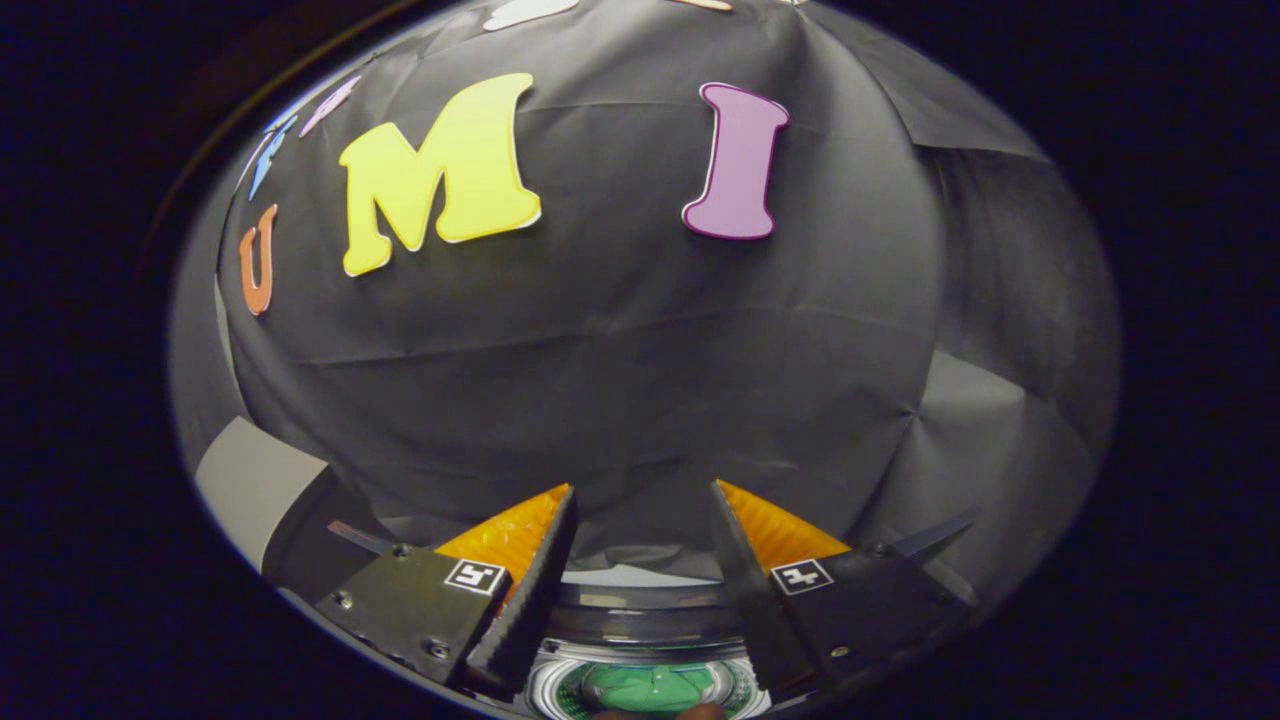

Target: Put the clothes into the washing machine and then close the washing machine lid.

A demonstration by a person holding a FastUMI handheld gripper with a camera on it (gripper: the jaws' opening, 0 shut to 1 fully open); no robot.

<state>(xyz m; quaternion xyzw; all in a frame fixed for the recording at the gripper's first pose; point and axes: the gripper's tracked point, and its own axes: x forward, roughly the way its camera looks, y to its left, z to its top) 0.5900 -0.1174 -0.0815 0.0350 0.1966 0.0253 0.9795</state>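
Grey panel (245,480): pale flat surface left of the fingers, set against the foot of the wall, its lower part cut by a dark curved edge.

Gripper (640,500): two black fingers with orange ribbed outer faces and toothed inner edges, each bearing a small square black-and-white marker. The left finger (520,590) and its mate stand wide apart, with clear space between the tips. Nothing is held; neither finger touches anything. The tips point toward the wall rather than down.

Wall (620,380): black cloth, creased, taking up the ground beyond the fingers.

Washer (640,625): below and between the fingers, seen from above. A dark rim band crosses behind a round opening ringed in white.

Clothes (650,688): green fabric lying inside the opening, under the gap between the fingers, near their bases. How much fabric is there cannot be told.

Lid: cannot tell from this view where it stands.
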